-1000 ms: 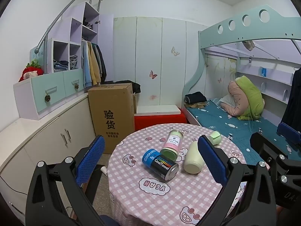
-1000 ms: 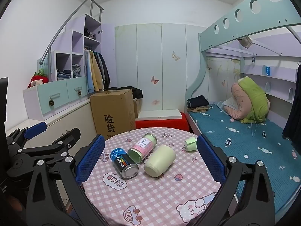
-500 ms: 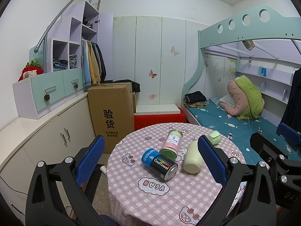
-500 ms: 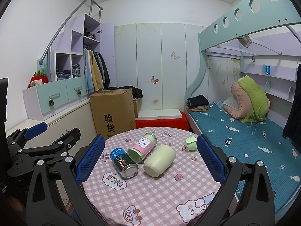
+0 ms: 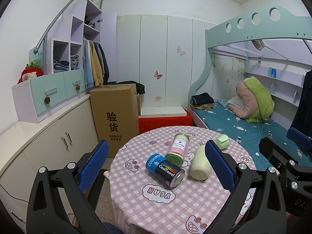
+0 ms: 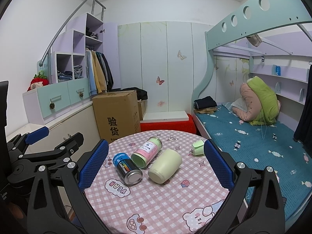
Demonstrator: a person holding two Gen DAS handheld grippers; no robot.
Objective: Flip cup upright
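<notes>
A cream cup (image 6: 165, 165) lies on its side on the round table (image 6: 156, 202) with the pink checked cloth; it also shows in the left wrist view (image 5: 199, 165). A blue and black CoolTowel can (image 6: 127, 168) (image 5: 165, 169) and a pink and green jar (image 6: 147, 152) (image 5: 177, 149) lie on their sides beside it. A small green paper cup (image 6: 198, 147) (image 5: 223, 141) lies near the table's far right edge. My left gripper (image 5: 156, 167) and right gripper (image 6: 156, 164) are both open and empty, held above the near side of the table.
A tall cardboard box (image 6: 117, 115) stands behind the table on the left. White cabinets (image 5: 39, 142) run along the left wall. A bunk bed with a blue mattress (image 6: 243, 136) lies to the right. A red bench (image 6: 167, 125) sits behind the table.
Both grippers have barely shifted; the table and objects sit slightly lower and further left in the left wrist view. Nothing on the table has moved.
</notes>
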